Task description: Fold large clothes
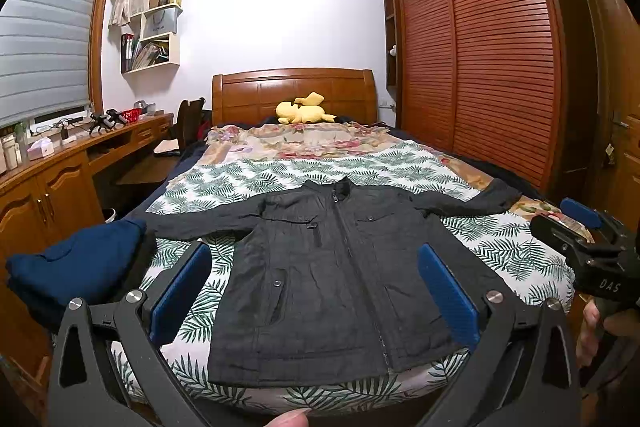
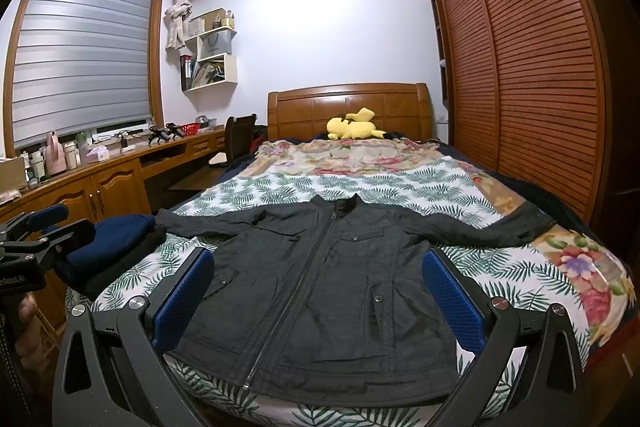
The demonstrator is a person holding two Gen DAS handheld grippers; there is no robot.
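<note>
A dark grey zip jacket lies spread flat, front up, on the foot of the bed, sleeves out to both sides; it also shows in the right wrist view. My left gripper is open and empty, held above the jacket's hem near the bed's foot. My right gripper is open and empty, also above the hem, a little to the right. The right gripper shows at the right edge of the left wrist view, and the left gripper at the left edge of the right wrist view.
A folded navy garment lies at the bed's left corner on the leaf-print sheet. A yellow plush toy rests by the headboard. A wooden desk runs along the left, a slatted wardrobe along the right.
</note>
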